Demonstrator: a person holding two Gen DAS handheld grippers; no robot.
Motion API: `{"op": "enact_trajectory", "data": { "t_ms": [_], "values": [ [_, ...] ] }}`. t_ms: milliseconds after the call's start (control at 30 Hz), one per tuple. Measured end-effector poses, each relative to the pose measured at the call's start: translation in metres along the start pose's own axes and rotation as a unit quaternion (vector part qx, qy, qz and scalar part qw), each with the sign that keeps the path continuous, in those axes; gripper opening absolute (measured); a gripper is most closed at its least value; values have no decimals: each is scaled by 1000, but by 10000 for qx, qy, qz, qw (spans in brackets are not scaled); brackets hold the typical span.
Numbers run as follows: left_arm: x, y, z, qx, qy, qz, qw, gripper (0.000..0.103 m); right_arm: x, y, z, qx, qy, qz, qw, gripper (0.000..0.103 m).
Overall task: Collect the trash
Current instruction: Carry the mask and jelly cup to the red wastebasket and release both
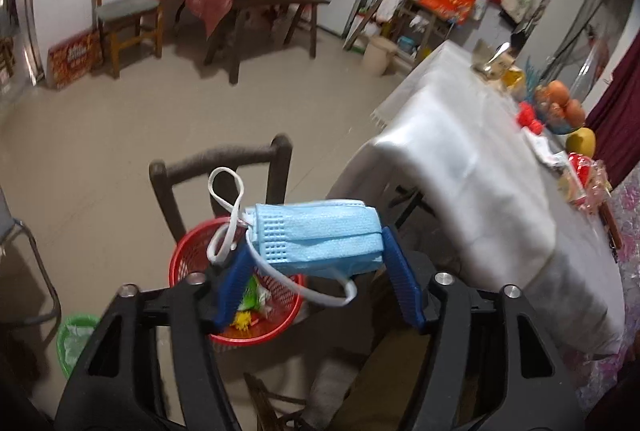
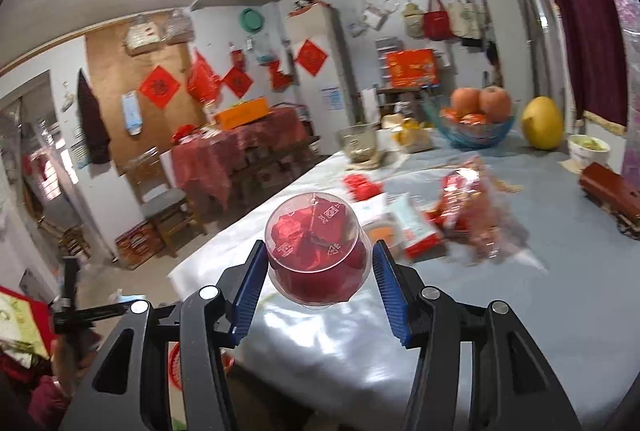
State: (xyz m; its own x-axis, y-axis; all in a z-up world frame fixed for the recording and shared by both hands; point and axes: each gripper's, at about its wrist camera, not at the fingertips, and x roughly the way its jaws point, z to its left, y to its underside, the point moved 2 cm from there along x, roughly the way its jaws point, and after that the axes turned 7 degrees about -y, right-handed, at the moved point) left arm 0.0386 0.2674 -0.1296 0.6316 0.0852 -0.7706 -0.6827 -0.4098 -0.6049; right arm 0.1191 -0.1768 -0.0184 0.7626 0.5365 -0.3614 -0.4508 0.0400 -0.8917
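Note:
My left gripper (image 1: 316, 251) is shut on a folded blue face mask (image 1: 320, 239) with white ear loops, held in the air above a red mesh trash basket (image 1: 192, 255) on the floor; the basket holds several wrappers. My right gripper (image 2: 318, 263) is shut on a clear plastic cup (image 2: 316, 251) with red wrapping inside, held above the near edge of the white-covered table (image 2: 440, 311). A slice of the red basket (image 2: 174, 367) shows below the left finger in the right wrist view.
A dark wooden chair (image 1: 224, 159) stands behind the basket. A green bin (image 1: 74, 339) sits at the lower left. The table (image 1: 460, 159) carries a fruit bowl (image 2: 474, 129), a yellow pomelo (image 2: 542, 123), snack packets (image 2: 416, 227), a red bag (image 2: 472, 207) and a brown box (image 2: 612, 191).

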Motion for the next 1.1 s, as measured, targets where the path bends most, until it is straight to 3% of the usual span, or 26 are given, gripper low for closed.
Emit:
{"op": "enact_trajectory", "data": {
  "t_ms": [100,233,333,433,667,1000,1033,1100],
  "values": [
    [20,8,19,-179,-160,194,9995,82,12,3,23,-148,-167,196,9996,54],
    [35,14,37,-457,-46,460,9979,83,33,7,60,-378,-375,435,9976,54],
    [34,11,50,-673,-129,390,9969,86,47,16,89,-506,-614,615,9949,54],
    [27,7,66,-993,-466,186,9938,93,68,28,122,-696,-912,912,9892,54],
    [29,5,112,-1784,-994,142,9788,94,123,64,198,-1089,-1597,1692,9664,54],
    [39,15,166,-2547,-1444,328,9556,94,213,110,277,-1598,-2135,2574,9288,54],
    [40,17,170,-2596,-1463,355,9539,94,221,112,283,-1630,-2154,2615,9266,55],
    [41,17,174,-2602,-1531,361,9526,94,233,114,294,-1718,-2030,2567,9292,73]
  ]
}}
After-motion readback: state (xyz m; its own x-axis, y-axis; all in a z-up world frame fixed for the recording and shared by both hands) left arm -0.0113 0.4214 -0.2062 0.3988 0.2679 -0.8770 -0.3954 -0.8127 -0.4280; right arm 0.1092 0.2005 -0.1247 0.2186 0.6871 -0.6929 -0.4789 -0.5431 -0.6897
